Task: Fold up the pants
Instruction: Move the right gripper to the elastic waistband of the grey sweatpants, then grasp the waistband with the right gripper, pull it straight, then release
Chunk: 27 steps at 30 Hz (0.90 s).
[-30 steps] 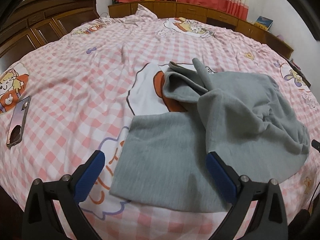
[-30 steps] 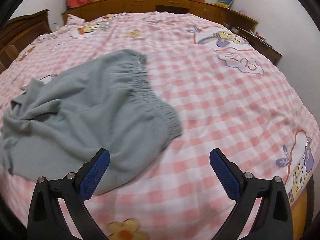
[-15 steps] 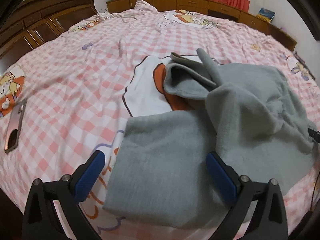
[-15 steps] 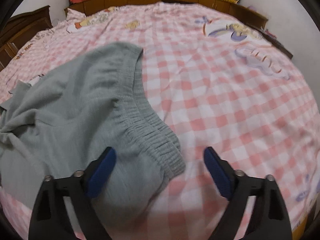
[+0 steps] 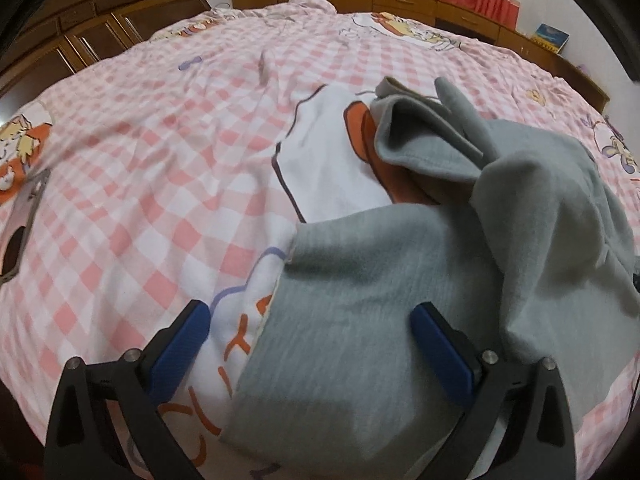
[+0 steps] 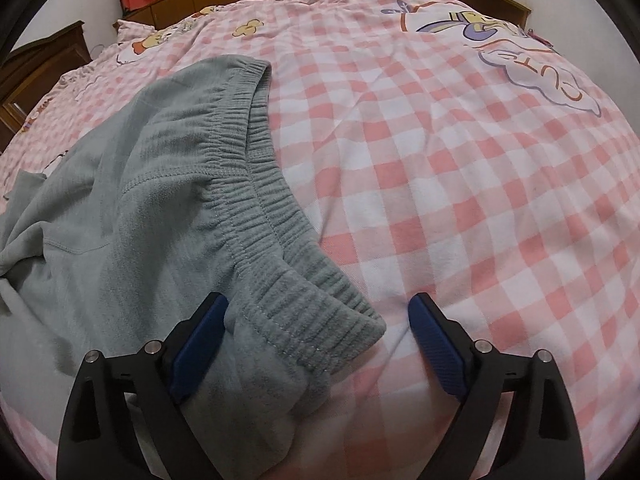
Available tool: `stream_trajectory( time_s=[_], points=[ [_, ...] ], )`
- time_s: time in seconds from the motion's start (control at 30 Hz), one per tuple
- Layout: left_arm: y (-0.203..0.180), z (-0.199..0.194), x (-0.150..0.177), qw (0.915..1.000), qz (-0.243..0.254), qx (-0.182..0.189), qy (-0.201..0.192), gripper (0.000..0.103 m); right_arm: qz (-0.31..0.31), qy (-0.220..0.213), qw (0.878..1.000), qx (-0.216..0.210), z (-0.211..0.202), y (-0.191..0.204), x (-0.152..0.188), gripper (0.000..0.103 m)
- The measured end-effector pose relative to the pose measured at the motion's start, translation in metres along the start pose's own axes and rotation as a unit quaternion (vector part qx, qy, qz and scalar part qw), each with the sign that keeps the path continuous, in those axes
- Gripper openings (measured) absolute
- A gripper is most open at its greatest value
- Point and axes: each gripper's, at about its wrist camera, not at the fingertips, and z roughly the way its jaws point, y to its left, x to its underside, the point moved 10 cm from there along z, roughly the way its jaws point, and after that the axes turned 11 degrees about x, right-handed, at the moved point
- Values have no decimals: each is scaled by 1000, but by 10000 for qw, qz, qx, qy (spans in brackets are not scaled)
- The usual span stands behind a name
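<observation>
Broadly, a bed in pink-and-white checked bedding carries the grey pants, rumpled, legs bunched together. Both tools are spread wide, gripping nothing: the left hand-held gripper straddles a leg hem, the right hand-held gripper straddles the elastic waistband corner. A phone lies far left.

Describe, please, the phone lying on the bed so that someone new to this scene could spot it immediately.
Start from the big bed with the pink-and-white checked cover, seen from the left wrist camera. Follow it to the far left edge, well away from the grey pants. There lies the phone, flat, the only hard, shiny, rectangular thing among soft fabric and cartoon prints.
</observation>
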Motion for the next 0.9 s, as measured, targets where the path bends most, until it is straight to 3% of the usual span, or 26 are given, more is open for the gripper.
stream_trajectory(
  time_s=[0.2, 0.27, 0.33, 0.37, 0.43, 0.53, 0.67, 0.77, 0.9],
  points=[
    [-2, -1, 1, 9999, 33, 40, -164, 103, 10, -58, 10000, 70, 0, 1, -1, 92],
    [-3, -3, 0, 9998, 49, 17, -201, 102, 4, -67, 9999, 122, -2, 0, 0, 89],
    [-4, -5, -1, 9997, 87, -3, -210, 99, 26, -69, 9997, 239, -7, 2, -1, 76],
    [-5, -6, -2, 9997, 103, 11, -224, 95, 50, -91, 9996, 277, -10, 3, -2, 72],
    [-8, -9, -3, 9995, 162, 39, -256, 87, 13, -133, 9994, 316, -15, 7, -2, 49],
    [-14, -15, -5, 9989, 309, -24, -339, 68, -175, -214, 9990, 352, -24, 16, -5, 25],
    [-12, -24, -8, 9983, 410, -184, -377, 38, -207, -279, 9989, 326, -35, 19, -9, 15],
    [-4, -31, -10, 9992, 175, 47, -354, 28, 3, -440, 9982, 400, -54, 4, -17, 13],
    [1, -41, -10, 9990, -105, 271, -340, 24, 252, -569, 9972, 403, -83, -25, -22, 13]
  ],
)
